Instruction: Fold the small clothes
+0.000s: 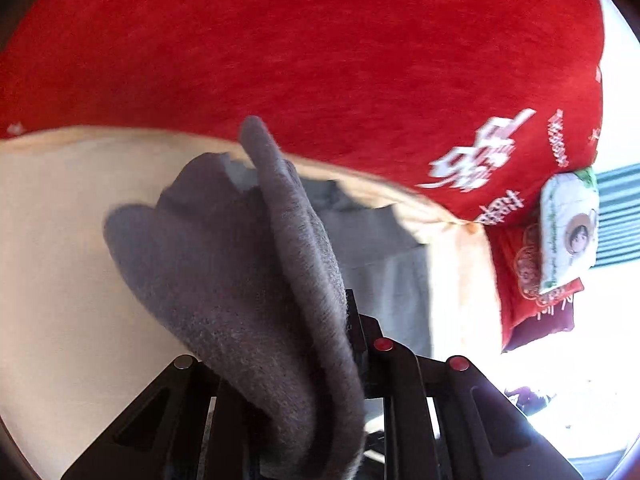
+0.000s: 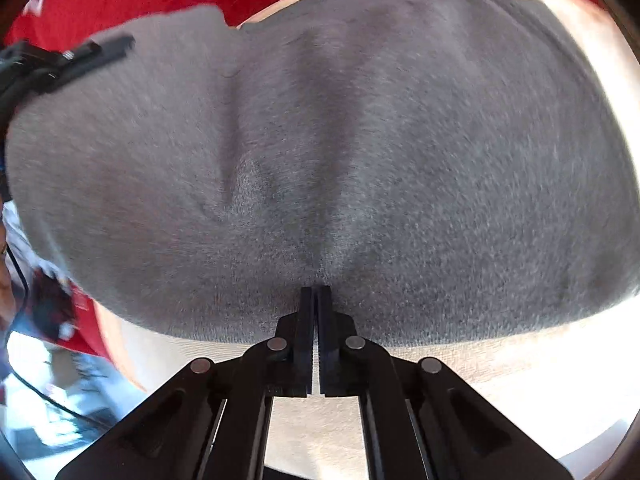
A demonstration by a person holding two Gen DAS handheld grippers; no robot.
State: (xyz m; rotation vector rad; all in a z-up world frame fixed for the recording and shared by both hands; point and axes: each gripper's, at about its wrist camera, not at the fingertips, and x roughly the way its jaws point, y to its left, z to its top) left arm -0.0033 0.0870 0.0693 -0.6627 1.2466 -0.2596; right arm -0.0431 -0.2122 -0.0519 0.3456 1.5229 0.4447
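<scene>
- Closest to the left wrist camera, the black two-finger left gripper (image 1: 320,332) is clamped on a thick fold of the grey fleecy small garment (image 1: 224,264). The cloth bunches between the fingers and hides the left one.
- From that clamp the grey fabric rises as a narrow ridge ahead of the fingers and droops in a rounded flap to their left.
- Beneath and ahead of the left gripper lies a cream tabletop (image 1: 60,240), with a red plush cloth with white printed lettering (image 1: 320,48) beyond it.
- To the right of the left gripper, a small white printed packet (image 1: 568,232) lies at the red cloth's edge.
- In the right wrist view, the black right gripper (image 2: 316,292) has its fingers pressed together, pinching the near hem of the same grey garment (image 2: 400,140).
- The garment spreads ahead of the right gripper, creases fanning from the pinch.
- Far left of the right gripper, the left gripper's fingers (image 2: 100,54) grip the cloth's far corner.
</scene>
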